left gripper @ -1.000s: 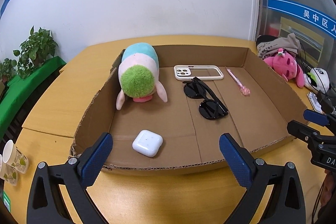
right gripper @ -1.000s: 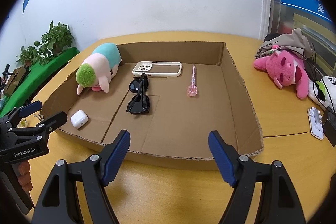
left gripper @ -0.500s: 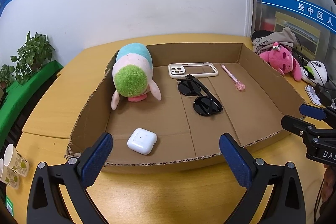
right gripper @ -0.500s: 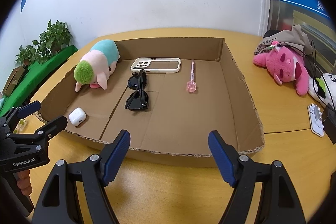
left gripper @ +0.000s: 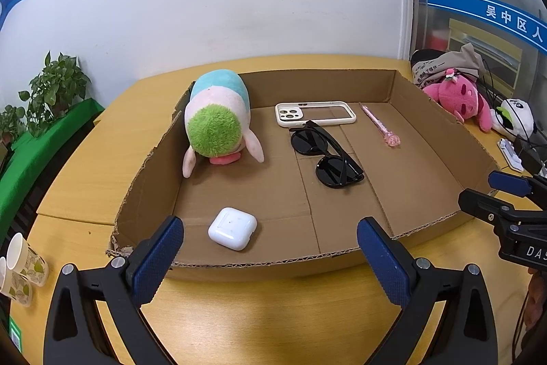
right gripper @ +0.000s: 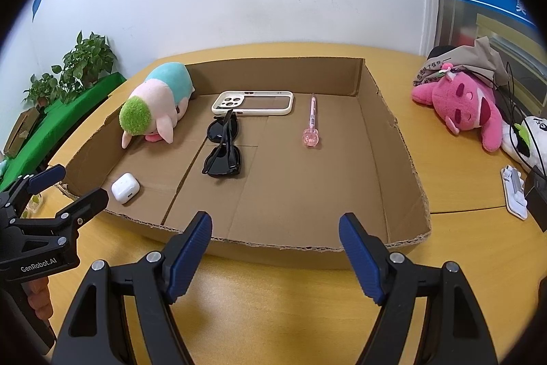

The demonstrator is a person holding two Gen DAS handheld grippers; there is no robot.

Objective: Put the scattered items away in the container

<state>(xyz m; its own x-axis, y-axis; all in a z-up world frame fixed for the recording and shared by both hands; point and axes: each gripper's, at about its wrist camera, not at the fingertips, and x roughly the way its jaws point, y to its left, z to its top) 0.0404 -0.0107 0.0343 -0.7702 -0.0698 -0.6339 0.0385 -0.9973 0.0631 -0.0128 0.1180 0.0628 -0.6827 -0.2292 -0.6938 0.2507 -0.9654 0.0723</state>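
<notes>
A shallow cardboard box [left gripper: 307,88] [right gripper: 273,74] lies on the wooden table. Inside it are a plush toy [left gripper: 215,122] [right gripper: 154,101] with green hair, a white earbuds case [left gripper: 232,228] [right gripper: 125,187], black sunglasses [left gripper: 324,156] [right gripper: 224,147], a white phone case [left gripper: 314,113] [right gripper: 253,102] and a pink pen [left gripper: 379,125] [right gripper: 311,122]. My left gripper [left gripper: 270,248] hangs open just before the box's near wall, by the earbuds case, holding nothing. My right gripper [right gripper: 275,248] is open and empty at the near wall further right. Each gripper also shows at the edge of the other's view.
A pink plush [right gripper: 461,105], a grey cloth bag [right gripper: 471,60], a panda plush [left gripper: 516,117] and a white gadget [right gripper: 514,194] lie on the table right of the box. Paper cups [left gripper: 17,265] stand at the left edge. Potted plants [left gripper: 51,91] sit beyond it.
Nothing in the box has moved. Both grippers stay open and almost still in front of the near wall.
</notes>
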